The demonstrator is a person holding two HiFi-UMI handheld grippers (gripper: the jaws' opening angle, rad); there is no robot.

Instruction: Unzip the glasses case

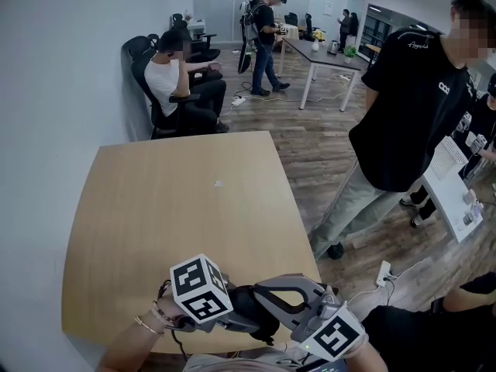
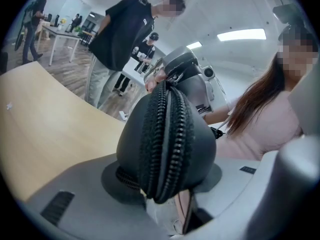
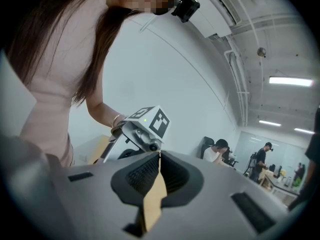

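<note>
Left gripper view shows the left hand-held gripper [image 2: 162, 178] clamped across the waist of a dark grey, rounded hard-shell glasses case [image 2: 200, 134], one pad on each flank. The black toothed zip [image 2: 165, 129] runs along the ridge facing the camera, and from here it looks shut along its whole visible length.

At 12 o'clock from that grip, at the far tip of the case, sits the right hand-held gripper [image 3: 159, 159]. In the right gripper view its jaws meet tip to tip. Nothing can be made out between them, so whether they have nipped the zip pull is unclear.

In the head view both tools and the case hang at 6 o'clock, over the near edge of the light wooden desk [image 1: 178, 223], clear of its surface. A person in a black T-shirt [image 1: 411, 107] stands on the floor at 2 o'clock, well apart.

The unzipping seems to be at its very start. The risks I would weigh:
- The shell is smooth and domed, so a pull along the zip could drag it out from between the pads.
- The pull is small, and jaw tips that only graze it would slide off.
- The zip bends round the end, so a straight tug there may bind the slider.
- A dropped case could miss the desk.
</note>
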